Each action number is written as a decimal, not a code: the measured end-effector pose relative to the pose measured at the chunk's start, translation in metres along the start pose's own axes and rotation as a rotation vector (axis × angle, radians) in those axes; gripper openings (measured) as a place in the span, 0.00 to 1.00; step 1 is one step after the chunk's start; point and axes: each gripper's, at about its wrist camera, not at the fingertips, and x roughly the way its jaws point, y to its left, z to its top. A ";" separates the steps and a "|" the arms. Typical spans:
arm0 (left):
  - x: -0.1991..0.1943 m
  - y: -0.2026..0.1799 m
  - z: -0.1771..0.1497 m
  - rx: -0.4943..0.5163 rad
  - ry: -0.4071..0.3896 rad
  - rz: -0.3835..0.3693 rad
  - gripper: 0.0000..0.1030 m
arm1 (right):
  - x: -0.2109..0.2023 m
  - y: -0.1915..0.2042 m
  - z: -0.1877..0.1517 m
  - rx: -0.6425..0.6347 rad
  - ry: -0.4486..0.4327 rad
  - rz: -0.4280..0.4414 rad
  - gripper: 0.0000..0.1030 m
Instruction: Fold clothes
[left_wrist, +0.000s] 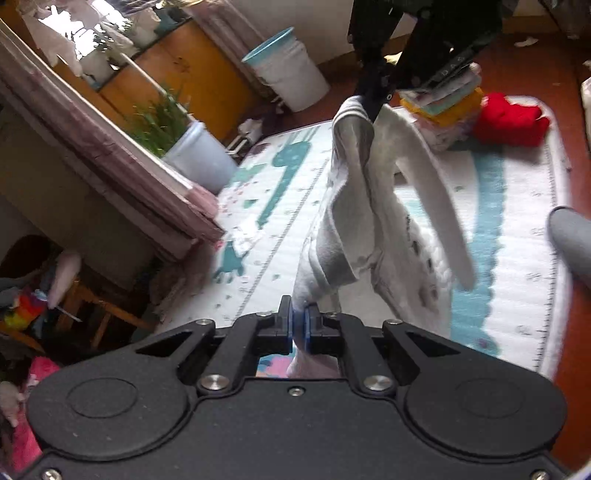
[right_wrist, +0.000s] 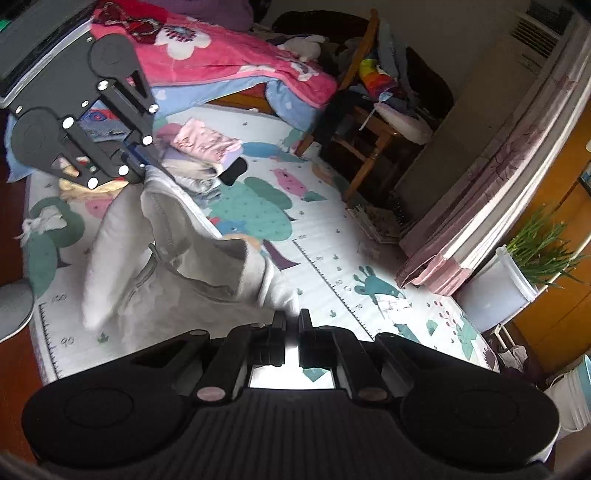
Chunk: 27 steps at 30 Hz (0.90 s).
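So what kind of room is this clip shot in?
Most likely a lived-in bedroom or family room at home: a cartoon play mat covers the floor, a pink floral blanket lies heaped behind it, and a wooden chair is piled with clothes.

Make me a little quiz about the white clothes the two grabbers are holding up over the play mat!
1. True or false: the white garment lies flat on the play mat.
2. What pinches it? A) left gripper only B) right gripper only C) both
3. What colour is the folded piece beside the stack of folded clothes?

Key: 1 false, it hangs in the air. 2 C. 3 red.
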 end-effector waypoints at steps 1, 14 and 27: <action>-0.003 -0.001 0.000 -0.003 -0.004 -0.008 0.05 | -0.005 0.002 -0.001 0.000 0.003 0.013 0.07; -0.054 -0.020 -0.003 -0.072 -0.018 -0.419 0.05 | -0.069 0.032 -0.008 0.139 0.045 0.387 0.07; 0.155 -0.043 -0.054 -0.136 0.407 -0.579 0.04 | 0.165 0.026 -0.048 0.217 0.576 0.419 0.07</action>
